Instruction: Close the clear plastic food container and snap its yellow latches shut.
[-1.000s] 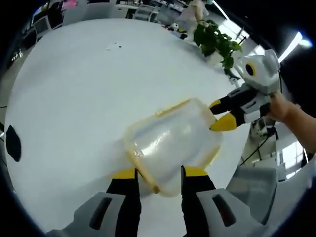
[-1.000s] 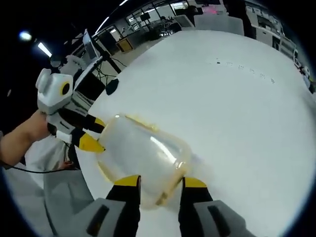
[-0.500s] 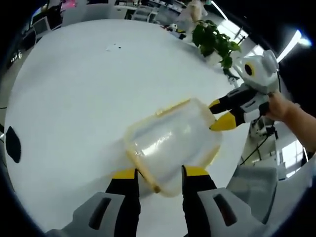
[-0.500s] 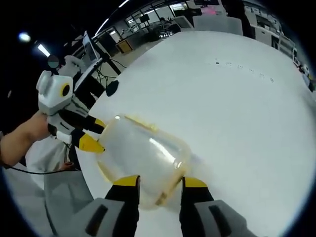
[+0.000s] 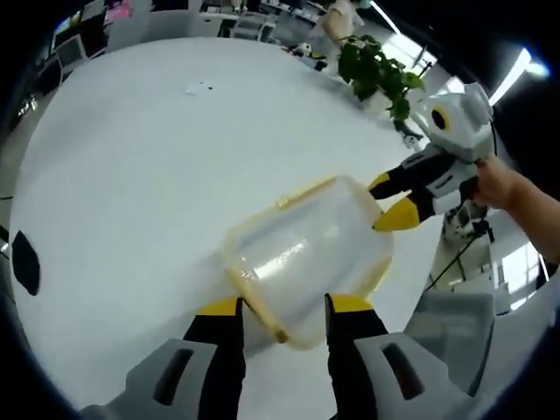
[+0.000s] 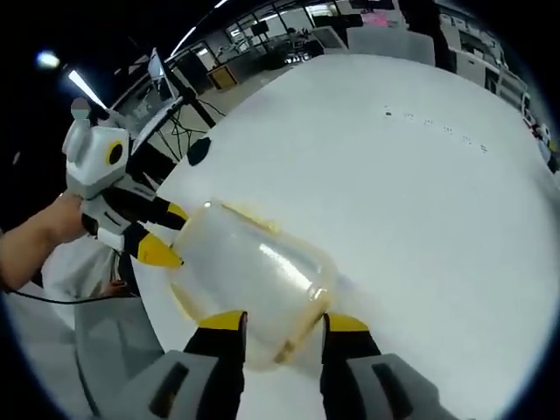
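On the table, near its edge: the white table [image 5: 131, 175] carries a clear plastic food container [image 5: 306, 255], which lies between the two grippers.
Container, handling: it looks empty and thin-walled, so I judge it light, somewhat springy and slick; it could skate on the smooth top if pushed from one side only.
Container, lie: its long axis runs roughly from one gripper toward the other, with one short end at the left gripper's jaws and the opposite end at the right gripper's. Whether the domed face is lid or base, I cannot tell.
Left gripper [image 5: 282, 308]: jaws parted about the width of the near end, one on each side of it, seemingly at the walls; how firmly they press is unclear.
Right gripper [image 6: 280, 320]: likewise parted and straddling its own near end of the container [image 6: 249, 276]; in the left gripper view its yellow tips [image 5: 392, 203] sit at the far end.
Yellow rim [image 5: 302, 190]: the stiffest part, and probably the best place to hold or press.
Yellow latch [image 5: 255, 306]: a bar along the near end; whether it is snapped down I cannot tell.
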A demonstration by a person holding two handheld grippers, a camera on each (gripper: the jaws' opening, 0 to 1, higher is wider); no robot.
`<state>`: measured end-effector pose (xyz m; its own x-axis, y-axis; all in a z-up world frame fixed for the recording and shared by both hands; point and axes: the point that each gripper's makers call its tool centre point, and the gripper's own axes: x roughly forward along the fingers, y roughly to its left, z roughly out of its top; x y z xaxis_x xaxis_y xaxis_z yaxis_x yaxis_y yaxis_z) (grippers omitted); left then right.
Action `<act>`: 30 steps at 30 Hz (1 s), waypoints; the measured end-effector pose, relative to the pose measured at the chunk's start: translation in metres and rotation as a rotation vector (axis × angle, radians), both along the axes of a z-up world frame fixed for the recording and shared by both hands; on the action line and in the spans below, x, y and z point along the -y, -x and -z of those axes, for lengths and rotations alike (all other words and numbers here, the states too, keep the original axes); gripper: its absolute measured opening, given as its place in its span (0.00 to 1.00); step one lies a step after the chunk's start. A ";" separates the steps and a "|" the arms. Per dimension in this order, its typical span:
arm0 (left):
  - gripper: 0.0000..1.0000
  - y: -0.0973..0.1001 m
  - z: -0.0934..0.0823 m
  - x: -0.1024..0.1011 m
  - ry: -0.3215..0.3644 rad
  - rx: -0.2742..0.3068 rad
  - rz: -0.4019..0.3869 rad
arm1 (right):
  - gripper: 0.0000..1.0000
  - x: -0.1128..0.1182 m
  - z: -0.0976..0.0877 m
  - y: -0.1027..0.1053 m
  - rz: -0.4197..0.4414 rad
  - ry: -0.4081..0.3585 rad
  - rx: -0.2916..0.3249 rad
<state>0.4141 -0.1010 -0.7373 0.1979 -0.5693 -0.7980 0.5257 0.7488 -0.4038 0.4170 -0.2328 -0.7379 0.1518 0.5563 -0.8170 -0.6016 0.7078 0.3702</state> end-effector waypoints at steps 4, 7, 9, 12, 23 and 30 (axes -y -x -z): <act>0.35 0.001 0.001 0.000 -0.015 0.011 0.050 | 0.30 0.002 -0.002 0.001 -0.043 0.022 0.019; 0.36 0.001 0.000 0.000 -0.031 0.047 0.089 | 0.30 0.003 -0.003 -0.001 -0.114 0.051 0.051; 0.37 0.002 -0.001 0.001 -0.041 0.052 0.118 | 0.32 0.001 -0.003 0.001 -0.146 0.059 0.045; 0.39 0.003 -0.002 0.002 -0.060 0.074 0.162 | 0.33 0.001 -0.006 -0.001 -0.178 0.072 0.059; 0.40 0.000 -0.010 -0.002 -0.128 0.129 0.273 | 0.34 0.002 -0.010 0.000 -0.312 0.123 0.100; 0.38 -0.001 -0.011 -0.004 -0.171 0.151 0.334 | 0.36 0.001 -0.012 0.001 -0.394 0.154 0.139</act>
<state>0.4149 -0.0971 -0.7263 0.1469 -0.4834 -0.8630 0.7954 0.5764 -0.1875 0.4157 -0.2341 -0.7255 0.0664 0.4668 -0.8819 -0.8730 0.4551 0.1751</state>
